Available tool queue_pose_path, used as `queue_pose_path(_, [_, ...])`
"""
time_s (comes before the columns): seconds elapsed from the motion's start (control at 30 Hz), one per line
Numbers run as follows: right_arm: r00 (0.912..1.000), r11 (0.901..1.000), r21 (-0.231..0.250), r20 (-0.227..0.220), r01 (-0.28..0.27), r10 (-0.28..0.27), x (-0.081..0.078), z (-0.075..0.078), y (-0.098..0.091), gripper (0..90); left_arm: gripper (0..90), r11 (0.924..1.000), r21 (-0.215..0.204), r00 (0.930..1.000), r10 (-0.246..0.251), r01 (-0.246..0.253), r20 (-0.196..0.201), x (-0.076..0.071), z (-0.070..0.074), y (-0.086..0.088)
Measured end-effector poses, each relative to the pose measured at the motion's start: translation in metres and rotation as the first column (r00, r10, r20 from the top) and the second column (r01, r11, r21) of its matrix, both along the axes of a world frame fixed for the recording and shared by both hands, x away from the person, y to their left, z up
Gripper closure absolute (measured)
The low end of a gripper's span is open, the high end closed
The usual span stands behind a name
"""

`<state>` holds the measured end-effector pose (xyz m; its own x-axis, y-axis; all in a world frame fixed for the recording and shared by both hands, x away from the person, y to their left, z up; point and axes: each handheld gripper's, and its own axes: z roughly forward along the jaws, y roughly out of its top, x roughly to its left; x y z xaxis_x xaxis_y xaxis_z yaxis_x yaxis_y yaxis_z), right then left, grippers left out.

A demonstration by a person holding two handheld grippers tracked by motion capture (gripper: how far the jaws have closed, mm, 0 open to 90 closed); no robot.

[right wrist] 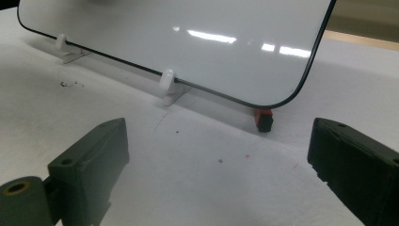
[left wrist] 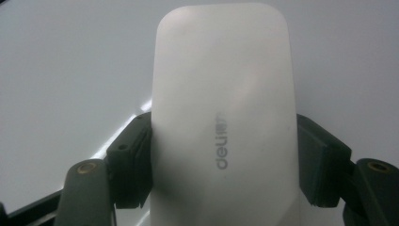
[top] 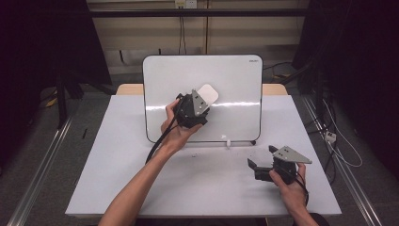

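White surface [top: 141, 179] carries an upright glossy whiteboard [top: 235, 80]. High view: left hand-held gripper [top: 200, 101] presses a rounded white plastic eraser [top: 208, 93] against it. Left gripper view: jaws clamp the eraser [left wrist: 221, 113]. Right gripper view: right hand-held gripper [right wrist: 221, 165] wide, empty, near the board [right wrist: 188, 42].

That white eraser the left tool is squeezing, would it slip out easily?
Possibly: the white eraser looks smooth and rounded, and the left tool clamps only its narrow sides. It seems rigid, keeping its shape between the pads, and probably light.
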<state>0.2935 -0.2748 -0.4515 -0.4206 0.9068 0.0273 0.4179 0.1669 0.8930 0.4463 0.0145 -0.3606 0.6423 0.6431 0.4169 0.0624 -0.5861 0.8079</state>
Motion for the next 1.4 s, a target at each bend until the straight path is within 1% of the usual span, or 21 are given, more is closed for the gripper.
queue_pose_path(0.1, [1.0,1.0,0.001,0.0,-0.002,0.002,0.0,0.0,0.0,5.8,30.8,0.9996,-0.026,0.9998,0.002,-0.002,-0.019,-0.002,0.001,0.007])
queue_pose_path(0.2, [1.0,1.0,0.002,0.002,-0.003,0.003,0.001,0.0,0.0,5.8,30.8,0.9989,-0.046,0.9996,0.011,-0.012,-0.027,-0.003,0.002,0.013])
queue_pose_path(0.23, [1.0,1.0,0.002,0.002,-0.003,0.003,0.001,0.0,0.0,5.8,30.8,0.9981,-0.06,0.9995,0.016,-0.017,-0.027,-0.004,0.002,0.014])
queue_pose_path(0.3, [1.0,1.0,0.0,0.002,-0.005,0.005,0.001,0.0,0.0,5.8,30.9,0.9976,-0.066,0.9994,0.018,-0.02,-0.03,-0.004,0.004,0.019])
queue_pose_path(0.43, [1.0,1.0,0.003,-0.001,0.004,-0.004,0.001,0.0,0.0,5.8,30.8,0.9937,-0.109,0.9986,0.02,-0.026,-0.049,-0.004,0.007,0.027])
queue_pose_path(0.47, [1.0,1.0,0.002,-0.002,0.007,-0.007,0.001,0.0,0.0,5.8,30.8,0.994,-0.106,0.9985,0.022,-0.027,-0.05,-0.005,0.009,0.029])
queue_pose_path(0.53, [1.0,1.0,0.002,0.0,0.009,-0.009,0.002,0.0,0.0,5.9,30.8,0.9933,-0.114,0.9985,0.017,-0.023,-0.052,-0.006,0.01,0.032])
queue_pose_path(0.57, [1.0,1.0,-0.001,0.0,0.008,-0.008,0.002,0.0,0.0,5.9,30.8,0.9917,-0.127,0.9983,0.013,-0.02,-0.057,-0.006,0.011,0.034])
queue_pose_path(0.67, [0.9998,0.9998,0.002,-0.008,0.02,-0.02,0.001,0.0,0.0,5.8,30.8,0.9888,-0.147,0.9976,0.019,-0.028,-0.067,-0.007,0.011,0.04])
queue_pose_path(0.7, [0.9998,0.9998,0.001,-0.007,0.018,-0.018,0.001,0.0,0.0,5.8,30.8,0.9859,-0.162,0.9968,0.03,-0.042,-0.074,-0.007,0.009,0.045])
queue_pose_path(0.87, [0.9999,0.9999,-0.001,-0.006,0.012,-0.012,0.002,-0.001,0.001,5.9,30.8,0.9824,-0.177,0.9957,0.045,-0.058,-0.081,-0.01,0.008,0.054])
queue_pose_path(0.97, [0.9999,0.9999,0.002,-0.006,0.011,-0.011,0.001,-0.001,0.0,5.9,30.8,0.977,-0.2,0.9946,0.057,-0.073,-0.087,-0.014,0.007,0.062])
queue_pose_path(1.0, [1.0,1.0,0.0,-0.001,0.009,-0.009,0.002,-0.001,-0.001,5.7,30.8,0.9761,-0.2,0.9939,0.068,-0.085,-0.087,-0.015,0.007,0.064])
queue_pose_path(1.03, [0.9999,0.9999,0.006,-0.008,0.011,-0.011,0.001,0.0,-0.001,5.7,30.8,0.9775,-0.189,0.9928,0.077,-0.093,-0.091,-0.016,0.007,0.066])
queue_pose_path(1.1, [1.0,1.0,0.004,-0.004,0.007,-0.007,0.001,0.0,-0.001,5.8,30.8,0.9723,-0.212,0.9916,0.077,-0.098,-0.104,-0.016,0.009,0.071])
queue_pose_path(1.17, [1.0,1.0,0.002,-0.004,0.001,-0.001,0.0,0.0,-0.001,5.7,30.8,0.9702,-0.215,0.9909,0.093,-0.112,-0.097,-0.017,0.011,0.076])
queue_pose_path(1.2, [1.0,1.0,-0.001,0.001,-0.004,0.004,-0.001,0.0,-0.001,5.7,30.8,0.9679,-0.223,0.9905,0.095,-0.115,-0.099,-0.018,0.012,0.078])
queue_pose_path(1.27, [1.0,1.0,0.001,-0.002,-0.005,0.005,-0.001,0.0,-0.002,5.6,30.8,0.9678,-0.224,0.9899,0.093,-0.115,-0.107,-0.018,0.013,0.082])
queue_pose_path(1.33, [1.0,1.0,0.004,-0.005,-0.004,0.004,0.0,0.0,-0.002,5.6,30.8,0.9679,-0.222,0.9894,0.096,-0.119,-0.109,-0.019,0.013,0.086])
queue_pose_path(1.37, [1.0,1.0,0.003,-0.002,-0.005,0.005,0.001,0.0,-0.002,5.6,30.8,0.9699,-0.213,0.9895,0.098,-0.119,-0.107,-0.02,0.013,0.088])
queue_pose_path(1.4, [1.0,1.0,0.004,-0.004,-0.004,0.004,0.001,0.0,-0.002,5.6,30.8,0.9694,-0.213,0.9892,0.101,-0.122,-0.106,-0.021,0.013,0.089])
